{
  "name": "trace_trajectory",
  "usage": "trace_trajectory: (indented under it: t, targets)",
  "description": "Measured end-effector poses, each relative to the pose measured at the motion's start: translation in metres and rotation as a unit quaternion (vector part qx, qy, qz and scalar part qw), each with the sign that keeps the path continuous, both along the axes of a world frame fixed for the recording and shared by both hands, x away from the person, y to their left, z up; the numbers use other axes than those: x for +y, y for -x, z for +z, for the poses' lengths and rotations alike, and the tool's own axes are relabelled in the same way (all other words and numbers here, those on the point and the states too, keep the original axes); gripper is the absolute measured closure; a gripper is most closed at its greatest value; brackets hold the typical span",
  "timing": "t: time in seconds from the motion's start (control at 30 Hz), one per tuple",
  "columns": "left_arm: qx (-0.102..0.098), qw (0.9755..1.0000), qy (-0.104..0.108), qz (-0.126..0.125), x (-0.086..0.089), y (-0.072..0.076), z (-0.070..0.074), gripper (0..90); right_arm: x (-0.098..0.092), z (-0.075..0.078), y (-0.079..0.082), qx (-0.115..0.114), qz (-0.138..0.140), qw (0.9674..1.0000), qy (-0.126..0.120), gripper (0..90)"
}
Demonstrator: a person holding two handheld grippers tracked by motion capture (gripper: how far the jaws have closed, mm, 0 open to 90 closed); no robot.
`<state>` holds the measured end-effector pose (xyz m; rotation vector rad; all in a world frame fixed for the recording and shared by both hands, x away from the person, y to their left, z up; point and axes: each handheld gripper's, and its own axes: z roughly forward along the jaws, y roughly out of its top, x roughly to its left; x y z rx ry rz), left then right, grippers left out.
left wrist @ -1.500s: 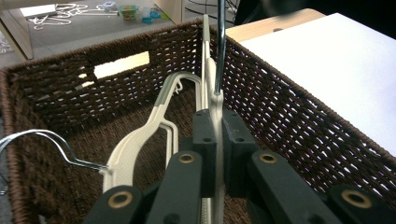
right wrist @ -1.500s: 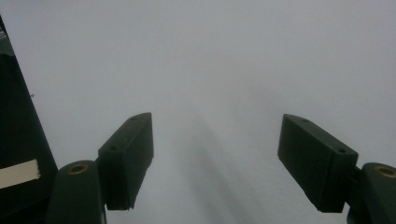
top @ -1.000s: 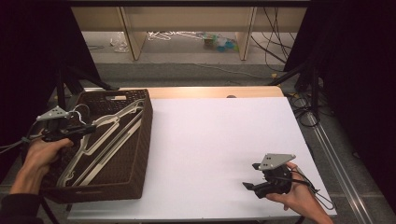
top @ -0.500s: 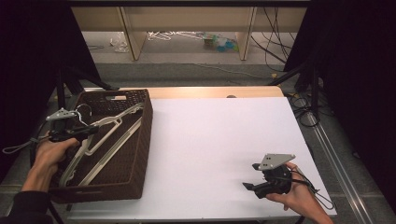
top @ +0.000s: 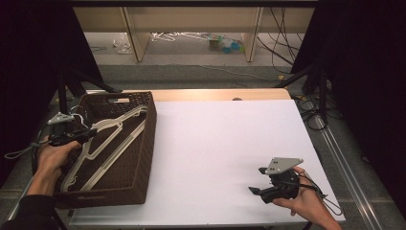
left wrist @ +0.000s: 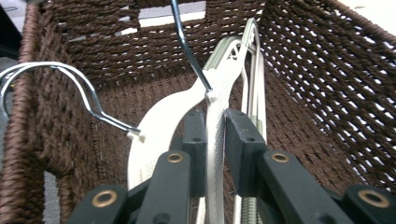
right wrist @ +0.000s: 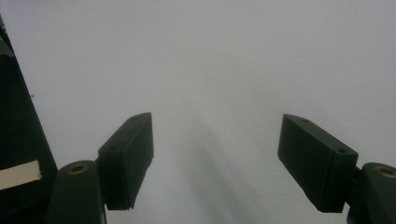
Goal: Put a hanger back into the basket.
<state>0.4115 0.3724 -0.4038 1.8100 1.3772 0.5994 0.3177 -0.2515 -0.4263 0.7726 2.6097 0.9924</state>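
The left claw [left wrist: 215, 140] is placed inside the brown woven basket [top: 143, 143], and the neck of a white hanger [left wrist: 217, 88] is seen between its jaws, which have just been opening a little. The right claw [right wrist: 217, 158] is held wide, released, over the white surface [top: 230, 143].
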Motion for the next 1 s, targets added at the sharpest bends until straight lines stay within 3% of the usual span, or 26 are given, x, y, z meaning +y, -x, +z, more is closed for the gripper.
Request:
trace_trajectory:
  t: [0.13,0.27,0.33,0.4,0.43,0.47,0.53,0.57,0.63,0.77,1.0]
  targets:
    - [0.002,0.9999,0.003,0.010,0.001,-0.001,-0.002,77.2,0.000,-0.001,-0.001,-0.005,0.001,1.0000,0.001,27.8]
    - [0.015,0.9995,-0.022,0.019,0.007,-0.001,-0.005,75.2,0.001,-0.002,0.000,-0.008,0.000,1.0000,-0.002,27.8]
    - [0.013,0.9994,-0.011,0.029,0.009,-0.002,-0.007,74.8,0.001,-0.002,0.000,-0.007,-0.001,1.0000,-0.003,27.8]
    - [0.023,0.9990,-0.027,0.026,0.014,-0.001,-0.008,73.8,0.000,-0.001,-0.001,-0.001,0.002,1.0000,0.001,27.8]
    - [0.021,0.9990,-0.019,0.035,0.014,-0.001,-0.009,72.8,0.000,-0.001,-0.001,0.001,0.003,1.0000,0.003,27.8]
    - [0.029,0.9987,-0.029,0.030,0.016,-0.001,-0.009,71.6,0.000,-0.001,-0.001,0.001,0.002,1.0000,0.003,27.8]
    - [0.029,0.9985,-0.031,0.033,0.017,0.000,-0.010,70.9,0.000,-0.001,-0.001,0.004,0.000,1.0000,0.003,27.8]
    - [0.020,0.9985,-0.018,0.047,0.015,-0.001,-0.012,70.1,0.000,-0.001,-0.001,0.005,0.000,1.0000,0.003,27.8]
    - [0.027,0.9979,-0.038,0.045,0.017,0.001,-0.009,66.8,0.000,-0.001,-0.001,0.005,0.000,1.0000,0.002,27.8]
    - [0.016,0.9981,-0.027,0.053,0.015,0.003,-0.008,62.0,0.000,-0.001,-0.001,-0.001,-0.001,1.0000,0.000,27.9]
    - [-0.018,0.9992,-0.019,0.029,0.000,0.011,0.003,55.6,0.001,-0.001,-0.001,0.004,-0.001,1.0000,0.001,27.8]
